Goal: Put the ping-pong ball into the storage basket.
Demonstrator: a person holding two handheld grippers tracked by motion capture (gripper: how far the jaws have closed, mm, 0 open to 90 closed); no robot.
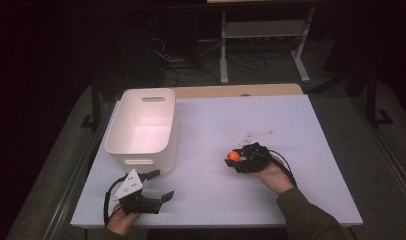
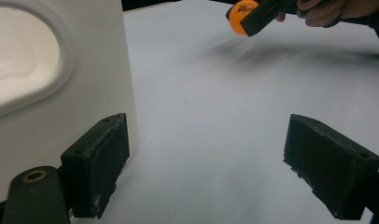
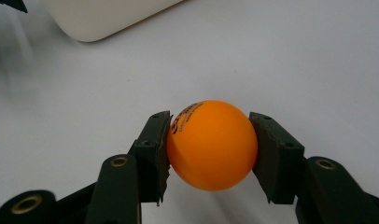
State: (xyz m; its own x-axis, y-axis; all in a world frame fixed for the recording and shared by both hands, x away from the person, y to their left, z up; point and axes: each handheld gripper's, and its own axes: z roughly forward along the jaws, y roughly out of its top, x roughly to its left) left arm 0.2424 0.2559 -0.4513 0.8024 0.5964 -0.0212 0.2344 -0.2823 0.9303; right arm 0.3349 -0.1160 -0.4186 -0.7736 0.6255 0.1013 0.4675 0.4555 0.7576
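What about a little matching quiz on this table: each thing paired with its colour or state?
Things:
1. ball
2. bin
3. left gripper
4. right gripper

States:
a. white, empty
b. jaws open, nothing between them
c. orange, held off the table
d. jaws clamped on something round

Pairs: 1-c, 2-a, 3-b, 4-d
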